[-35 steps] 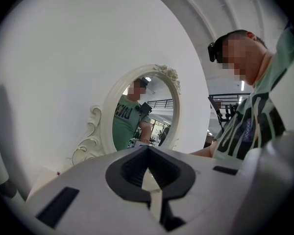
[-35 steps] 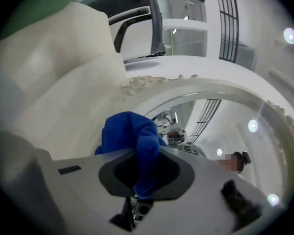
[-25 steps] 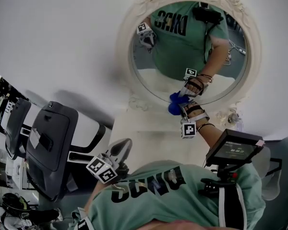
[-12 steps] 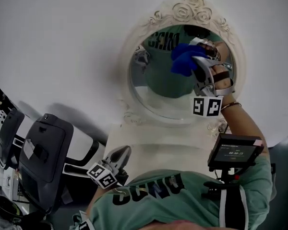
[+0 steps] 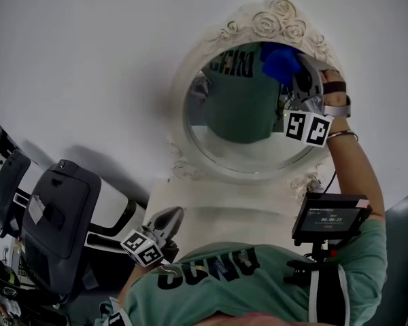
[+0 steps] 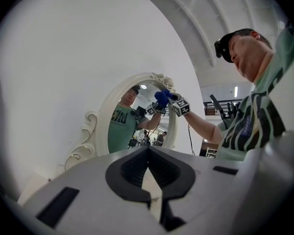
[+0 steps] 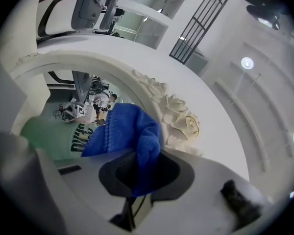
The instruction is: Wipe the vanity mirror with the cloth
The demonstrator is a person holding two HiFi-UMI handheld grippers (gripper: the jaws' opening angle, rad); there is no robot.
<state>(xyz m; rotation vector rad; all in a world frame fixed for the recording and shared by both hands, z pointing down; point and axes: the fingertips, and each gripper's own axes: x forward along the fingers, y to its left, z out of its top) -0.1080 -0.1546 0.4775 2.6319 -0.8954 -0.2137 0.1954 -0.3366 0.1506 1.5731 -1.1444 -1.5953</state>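
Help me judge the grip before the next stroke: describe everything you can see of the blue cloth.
The cloth is bright blue, fluffy like microfibre, with a stitched edge. It is bunched, one fold pinched between the jaws of the right gripper, the rest bulging out ahead. It sits at the upper right of the mirror, beside the carved roses on the frame.

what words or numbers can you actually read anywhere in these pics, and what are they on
Green shirt: large dark letters, upside down in the head view and reversed in the vanity mirror; I cannot read them surely.
Chest-mounted screen: a row of timer-like digits, too small to read.
Marker cubes: black-and-white square patterns, no words.
Cloth: no print shows.
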